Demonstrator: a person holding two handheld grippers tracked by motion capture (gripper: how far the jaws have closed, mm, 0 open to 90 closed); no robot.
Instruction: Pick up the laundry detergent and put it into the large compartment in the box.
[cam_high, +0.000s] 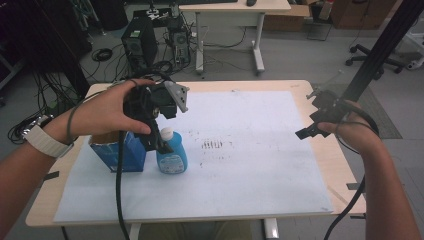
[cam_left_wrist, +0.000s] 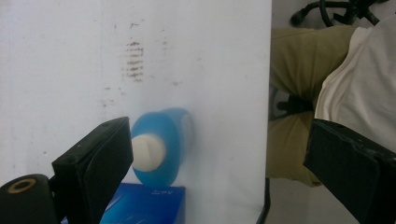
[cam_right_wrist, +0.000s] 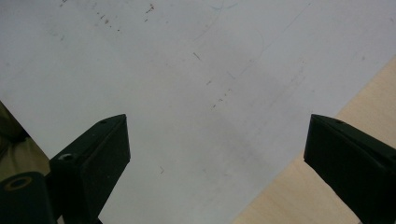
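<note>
A blue bottle (cam_high: 173, 156) with a white cap stands upright on the white sheet (cam_high: 240, 175), close beside a blue box (cam_high: 122, 150) to its left. My left gripper (cam_high: 159, 140) hangs just above the bottle, pointing down, with its jaws wide apart. In the left gripper view the bottle (cam_left_wrist: 161, 147) sits beside the left jaw, the box (cam_left_wrist: 144, 205) lies below it, and the left gripper (cam_left_wrist: 219, 140) holds nothing. My right gripper (cam_high: 310, 115) hovers over the sheet's right edge. In its own view the right gripper (cam_right_wrist: 217, 135) is open over bare sheet.
Dark smudges (cam_high: 212, 145) mark the middle of the sheet. The wooden table (cam_high: 345, 165) shows as a narrow border around it. A black slanted pole (cam_high: 380, 50) rises at the right. The person's legs (cam_left_wrist: 294, 93) are past the table's near edge.
</note>
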